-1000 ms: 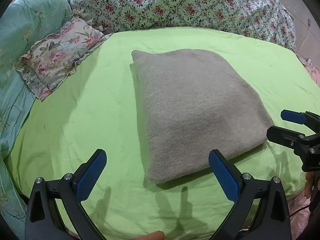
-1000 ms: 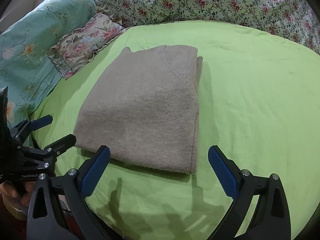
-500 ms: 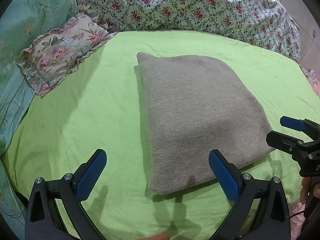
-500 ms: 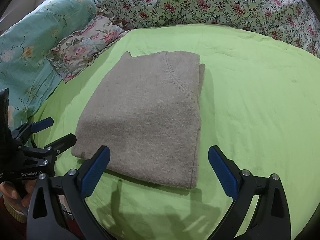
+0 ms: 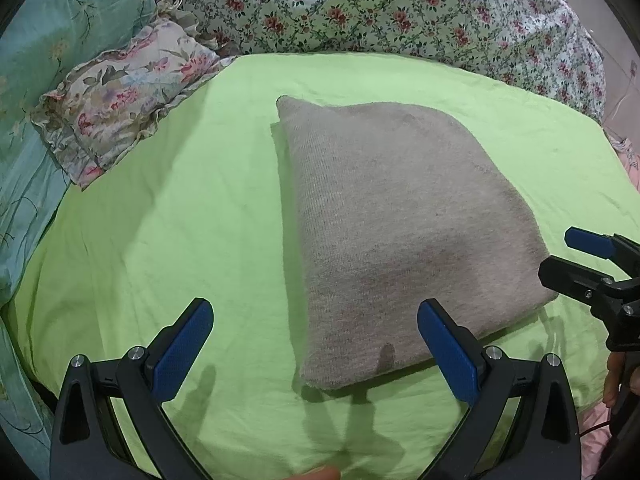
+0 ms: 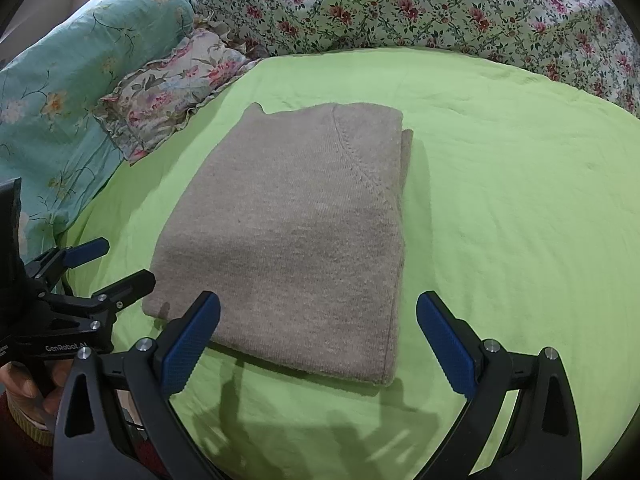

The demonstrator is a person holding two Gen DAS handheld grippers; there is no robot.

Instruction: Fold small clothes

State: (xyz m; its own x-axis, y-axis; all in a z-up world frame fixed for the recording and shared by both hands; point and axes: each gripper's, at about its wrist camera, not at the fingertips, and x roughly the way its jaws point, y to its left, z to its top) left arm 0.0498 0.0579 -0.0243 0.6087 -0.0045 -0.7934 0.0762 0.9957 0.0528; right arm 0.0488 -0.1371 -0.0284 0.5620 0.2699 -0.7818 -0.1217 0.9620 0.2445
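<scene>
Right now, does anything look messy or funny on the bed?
Not really. The grey sweater lies folded flat on the green sheet; only an under layer pokes out along its far right edge. Both grippers are open, holding nothing.

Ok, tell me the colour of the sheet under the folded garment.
Plain lime green sheet, clearest in the right wrist view.

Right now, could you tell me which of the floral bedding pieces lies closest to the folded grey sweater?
The small ruffled floral pillow beside the folded grey sweater. Its frilled edge marks it out; the teal floral pillow and rose-print quilt lie farther away.
</scene>
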